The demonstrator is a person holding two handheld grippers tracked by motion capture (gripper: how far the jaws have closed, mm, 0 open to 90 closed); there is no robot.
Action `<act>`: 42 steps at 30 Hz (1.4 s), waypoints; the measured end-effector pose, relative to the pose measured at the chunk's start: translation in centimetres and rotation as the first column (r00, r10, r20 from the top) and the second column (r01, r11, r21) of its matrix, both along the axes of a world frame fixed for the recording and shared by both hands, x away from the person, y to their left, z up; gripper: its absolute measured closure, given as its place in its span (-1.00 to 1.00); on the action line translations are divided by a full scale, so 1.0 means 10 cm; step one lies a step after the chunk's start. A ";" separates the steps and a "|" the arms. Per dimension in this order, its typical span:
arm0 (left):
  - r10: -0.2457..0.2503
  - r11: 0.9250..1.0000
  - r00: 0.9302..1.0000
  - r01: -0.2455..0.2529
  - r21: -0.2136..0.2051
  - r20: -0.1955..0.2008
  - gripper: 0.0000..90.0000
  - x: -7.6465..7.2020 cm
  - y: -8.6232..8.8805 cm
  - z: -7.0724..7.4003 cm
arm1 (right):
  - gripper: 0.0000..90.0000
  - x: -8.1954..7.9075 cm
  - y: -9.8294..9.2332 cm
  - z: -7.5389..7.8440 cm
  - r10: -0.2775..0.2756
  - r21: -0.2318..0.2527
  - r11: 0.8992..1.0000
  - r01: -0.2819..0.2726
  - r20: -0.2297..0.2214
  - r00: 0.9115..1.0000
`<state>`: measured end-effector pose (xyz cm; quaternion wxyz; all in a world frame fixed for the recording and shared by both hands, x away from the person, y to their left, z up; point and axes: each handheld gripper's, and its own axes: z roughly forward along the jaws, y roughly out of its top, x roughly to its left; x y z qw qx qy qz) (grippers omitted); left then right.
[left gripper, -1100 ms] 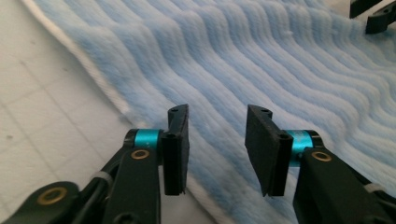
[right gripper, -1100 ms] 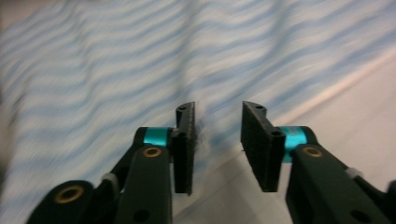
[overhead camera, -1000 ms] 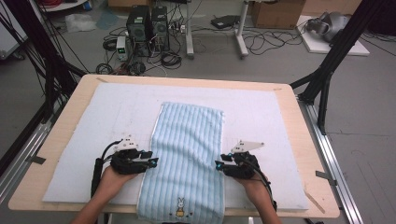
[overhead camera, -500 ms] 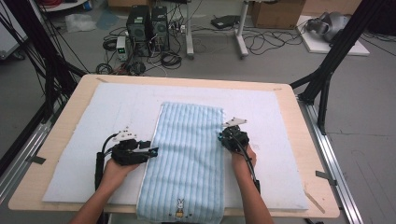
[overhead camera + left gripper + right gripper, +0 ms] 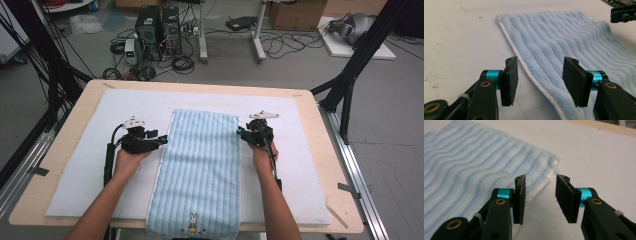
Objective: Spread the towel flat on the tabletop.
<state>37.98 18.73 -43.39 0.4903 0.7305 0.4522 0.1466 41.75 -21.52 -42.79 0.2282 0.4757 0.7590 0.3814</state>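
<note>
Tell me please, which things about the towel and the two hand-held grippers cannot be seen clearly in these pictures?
- Towel: in the high view its near end hangs over the table edge and is cut off by the bottom of the picture.
- Rabbit print: too small in the high view to read any detail.
- Left hand-held gripper: its camera cannot tell whether the lower pad touches the towel's edge.
- Right hand-held gripper: in the high view its jaws are too small to judge.

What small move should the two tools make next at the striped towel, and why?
Probably each closes on its towel edge. The left tool stands open astride the long edge of the blue towel; the right tool stands open by the far corner. Neither presses cloth yet, and both have just been opening.
</note>
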 end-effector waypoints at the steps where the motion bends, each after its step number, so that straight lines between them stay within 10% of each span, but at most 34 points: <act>1: 0.004 1.000 1.000 -0.004 -0.002 -0.003 0.04 0.02 -0.01 0.00 | 0.32 0.06 0.00 -0.02 -0.003 -0.004 1.000 0.003 0.000 1.000; 5: 0.020 1.000 1.000 -0.020 -0.006 0.007 0.04 0.04 -0.01 -0.02 | 0.35 0.32 0.03 -0.13 -0.021 -0.018 1.000 0.020 -0.068 0.997; 9: 0.046 0.999 0.999 -0.046 -0.013 -0.004 0.04 0.09 0.04 -0.05 | 0.92 0.52 0.10 -0.19 0.022 -0.018 1.000 -0.023 -0.085 0.996; 13: 0.064 0.998 0.997 -0.064 -0.006 -0.031 0.05 0.18 0.05 -0.04 | 0.92 0.65 0.15 -0.17 -0.034 -0.108 0.994 0.027 -0.065 0.997; 16: 0.064 0.998 0.998 -0.064 -0.002 -0.019 0.05 0.23 0.04 0.01 | 0.59 0.67 0.16 -0.17 -0.072 -0.091 0.994 0.067 -0.052 0.996; 24: 0.070 0.997 0.996 -0.072 -0.038 -0.053 0.14 0.46 -0.06 -0.01 | 0.30 0.27 0.12 0.02 0.010 -0.002 1.000 -0.010 -0.043 0.999; 37: 0.071 0.992 0.994 -0.061 0.111 -0.085 0.32 1.01 -0.42 -0.15 | 0.28 -0.17 -0.09 0.05 0.041 0.014 0.999 -0.040 -0.011 0.999; 39: 0.094 0.978 0.995 -0.085 0.192 -0.043 0.55 1.01 -0.48 -0.16 | 0.28 -0.19 -0.13 0.03 0.039 0.010 0.999 -0.039 -0.013 0.999; 42: 0.136 0.974 0.990 -0.125 0.188 -0.044 0.94 1.03 -0.48 -0.16 | 0.27 -0.20 -0.17 0.03 0.031 0.016 0.999 -0.031 -0.029 0.999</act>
